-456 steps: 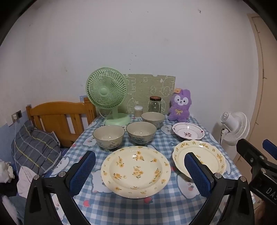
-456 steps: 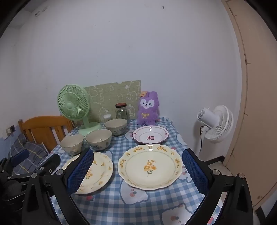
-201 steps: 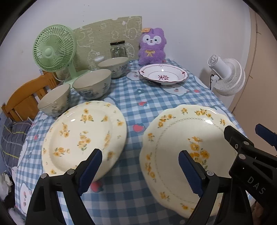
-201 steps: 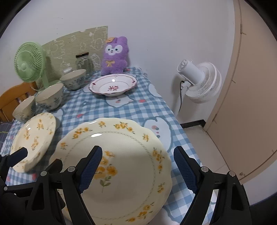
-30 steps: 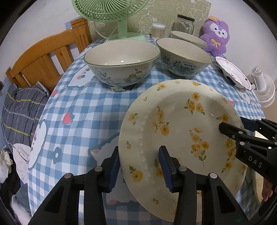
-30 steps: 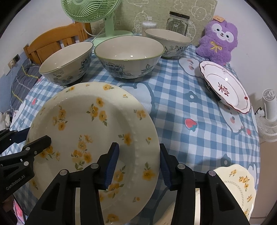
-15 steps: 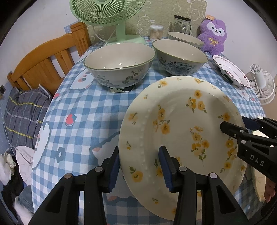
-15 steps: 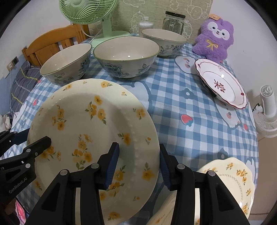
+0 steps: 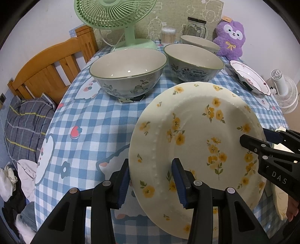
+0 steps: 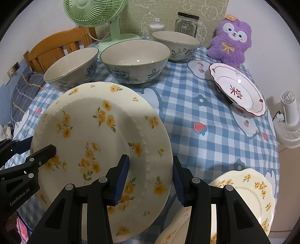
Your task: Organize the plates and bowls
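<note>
A round cream plate with yellow flowers (image 9: 196, 131) (image 10: 93, 131) hangs tilted above the checked tablecloth. My left gripper (image 9: 151, 180) (image 10: 35, 145) is shut on its left rim. On the opposite rim my right gripper (image 10: 150, 176) (image 9: 258, 137) is shut too. Partly under the held plate's right edge lies a scalloped flowered plate (image 10: 243, 197) on the table. Three floral bowls (image 10: 71, 67) (image 10: 135, 58) (image 10: 176, 43) stand in a row behind. A red-rimmed plate (image 10: 238, 90) sits at the right.
At the table's back stand a green fan (image 9: 116, 16), a glass jar (image 10: 185, 23), a cotton-swab tub (image 9: 167, 35) and a purple plush (image 10: 230, 41). A wooden bed frame (image 9: 50, 73) adjoins the left edge. A white floor fan (image 10: 288, 123) stands to the right.
Several seconds ago both grippers stood open over the scalloped plate; now both are shut on the round flowered plate's rims. Over the last second nothing has visibly moved.
</note>
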`<state>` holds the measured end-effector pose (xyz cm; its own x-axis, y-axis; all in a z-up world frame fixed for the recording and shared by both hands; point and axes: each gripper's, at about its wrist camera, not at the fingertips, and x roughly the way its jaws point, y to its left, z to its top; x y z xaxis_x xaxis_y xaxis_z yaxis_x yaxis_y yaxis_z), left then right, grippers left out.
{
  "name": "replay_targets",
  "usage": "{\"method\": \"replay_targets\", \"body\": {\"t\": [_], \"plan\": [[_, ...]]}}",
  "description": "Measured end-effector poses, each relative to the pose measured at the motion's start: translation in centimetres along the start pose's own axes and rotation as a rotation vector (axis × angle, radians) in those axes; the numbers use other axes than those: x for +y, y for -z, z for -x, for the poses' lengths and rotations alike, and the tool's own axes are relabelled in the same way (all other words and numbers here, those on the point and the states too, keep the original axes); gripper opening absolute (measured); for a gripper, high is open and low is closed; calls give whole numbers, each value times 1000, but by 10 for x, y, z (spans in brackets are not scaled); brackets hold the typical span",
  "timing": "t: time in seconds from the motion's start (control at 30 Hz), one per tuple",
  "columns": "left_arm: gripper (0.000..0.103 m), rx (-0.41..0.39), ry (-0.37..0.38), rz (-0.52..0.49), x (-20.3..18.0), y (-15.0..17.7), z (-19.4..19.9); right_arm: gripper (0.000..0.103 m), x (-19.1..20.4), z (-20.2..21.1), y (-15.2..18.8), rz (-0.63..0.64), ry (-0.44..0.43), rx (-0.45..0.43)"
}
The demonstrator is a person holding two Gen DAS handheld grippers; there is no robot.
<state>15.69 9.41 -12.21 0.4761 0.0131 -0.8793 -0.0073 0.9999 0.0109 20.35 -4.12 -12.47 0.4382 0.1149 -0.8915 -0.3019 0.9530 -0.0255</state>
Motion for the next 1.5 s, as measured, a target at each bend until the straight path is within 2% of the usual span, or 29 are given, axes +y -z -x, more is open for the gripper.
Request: {"method": "replay_targets", "body": {"t": [0.13,0.43,0.57,0.7,0.97,1.5], "plan": [[46,30,23,23,4,4,-7,48,3,-5,0,7,8,7],[46,1,9,18,-1,10,-5,52,4,-7,8,7,10,18],[47,-6,0,8,-1,11,-4,63,7,-8,15,18,-16,43],[47,3,8,10,-1,10,-4,63,7,-7,19,3,-23,27],[51,-2,8,-1,-3,0,-12,52,3,-5,18,-6,-7,4],[50,37,-1,19,-6,5,-4,52,6,-1,12,-2,28,0]]}}
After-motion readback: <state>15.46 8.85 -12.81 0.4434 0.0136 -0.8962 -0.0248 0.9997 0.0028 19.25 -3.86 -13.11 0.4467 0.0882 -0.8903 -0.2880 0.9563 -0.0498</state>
